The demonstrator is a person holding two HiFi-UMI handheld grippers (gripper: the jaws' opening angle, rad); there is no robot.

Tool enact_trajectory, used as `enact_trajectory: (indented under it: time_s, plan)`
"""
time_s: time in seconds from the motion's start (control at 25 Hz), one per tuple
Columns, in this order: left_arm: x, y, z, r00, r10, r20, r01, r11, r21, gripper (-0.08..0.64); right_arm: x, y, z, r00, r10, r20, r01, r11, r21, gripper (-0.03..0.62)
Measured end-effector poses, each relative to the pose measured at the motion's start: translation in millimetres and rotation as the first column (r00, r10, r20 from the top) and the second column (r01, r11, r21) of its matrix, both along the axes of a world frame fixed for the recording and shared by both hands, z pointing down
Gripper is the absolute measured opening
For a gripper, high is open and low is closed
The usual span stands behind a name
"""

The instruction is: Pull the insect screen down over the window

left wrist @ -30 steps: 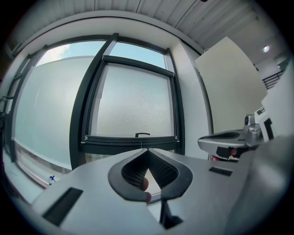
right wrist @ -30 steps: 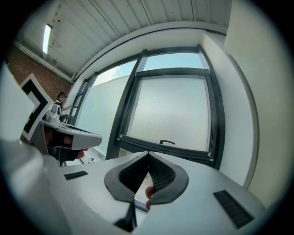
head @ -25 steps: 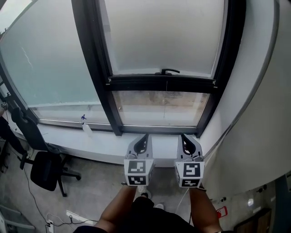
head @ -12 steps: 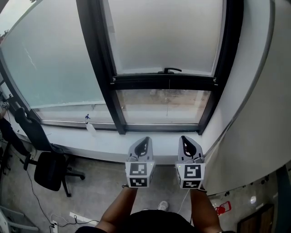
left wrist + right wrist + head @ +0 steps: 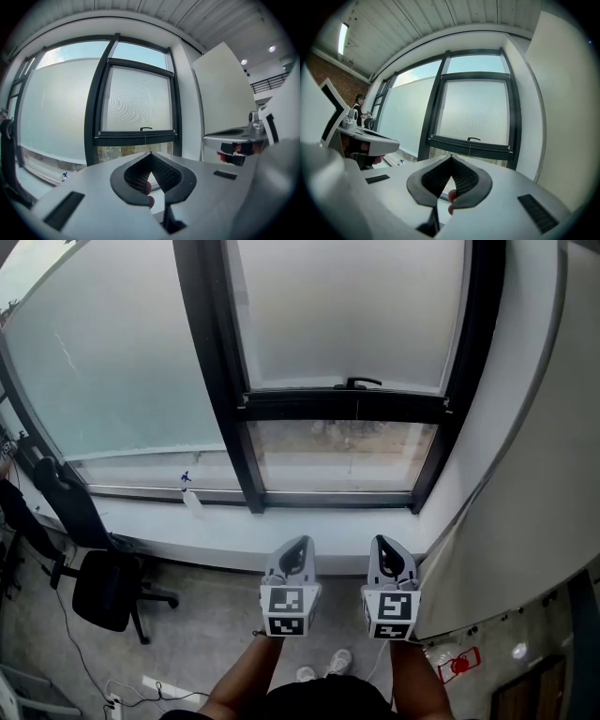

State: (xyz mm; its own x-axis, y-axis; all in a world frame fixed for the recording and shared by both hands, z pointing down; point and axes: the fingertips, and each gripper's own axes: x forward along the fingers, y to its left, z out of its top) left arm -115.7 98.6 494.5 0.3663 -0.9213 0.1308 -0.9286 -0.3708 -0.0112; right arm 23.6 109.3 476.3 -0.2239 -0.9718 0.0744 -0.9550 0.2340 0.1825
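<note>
White plastic shells sit side by side low in the centre of the head view: the left gripper [image 5: 298,549] and the right gripper [image 5: 382,549] are held level, near each other but apart. Both point up the frame toward the window [image 5: 211,381], and bare forearms [image 5: 246,679] run off the bottom edge. Each gripper has its jaws closed together on nothing; in the gripper views the black ribbed pads [image 5: 164,171] [image 5: 464,178] meet at a point. Both tips lie over the pale sill [image 5: 225,526] in the head view. A white wall panel [image 5: 525,484] stands close at the right, while an office chair [image 5: 101,589] on the grey floor [image 5: 202,610] stays well apart at the lower left. A small blue-topped bottle [image 5: 190,496] stands on the sill left of centre. The insect screen [image 5: 347,315] is a pale grey fine mesh filling the upper centre pane inside the black frame, and it shows a rippled sheen in the left gripper view. Its black bottom bar [image 5: 342,406], with a small handle [image 5: 364,382] on top, crosses mid-frame. Below it a strip of clear glass [image 5: 342,456] lies uncovered.
</note>
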Motion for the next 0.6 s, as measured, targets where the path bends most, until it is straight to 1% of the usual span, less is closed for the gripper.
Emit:
enact_trajectory:
  time_s: [0.16, 0.36, 0.6]
  plan:
    - [-4.0, 8.5, 1.5, 1.0, 0.01, 0.004, -0.01, 1.0, -0.004, 0.003, -1.1, 10.0, -0.3, 1.0, 0.016, 0.006, -0.016, 1.0, 0.0, 0.004]
    - [-2.9, 13.9, 4.8, 1.0, 0.028, 0.006, -0.028, 1.0, -0.008, 0.003, -13.6, 18.6, 12.2, 1.0, -0.01, -0.014, 0.01, 0.999, -0.039, 0.005]
    - [-7.9, 14.7, 0.8, 0.999, 0.033, 0.008, -0.033, 0.999, 0.002, 0.003, -21.3, 19.4, 6.2, 1.0, -0.004, -0.022, 0.004, 1.0, -0.009, 0.004]
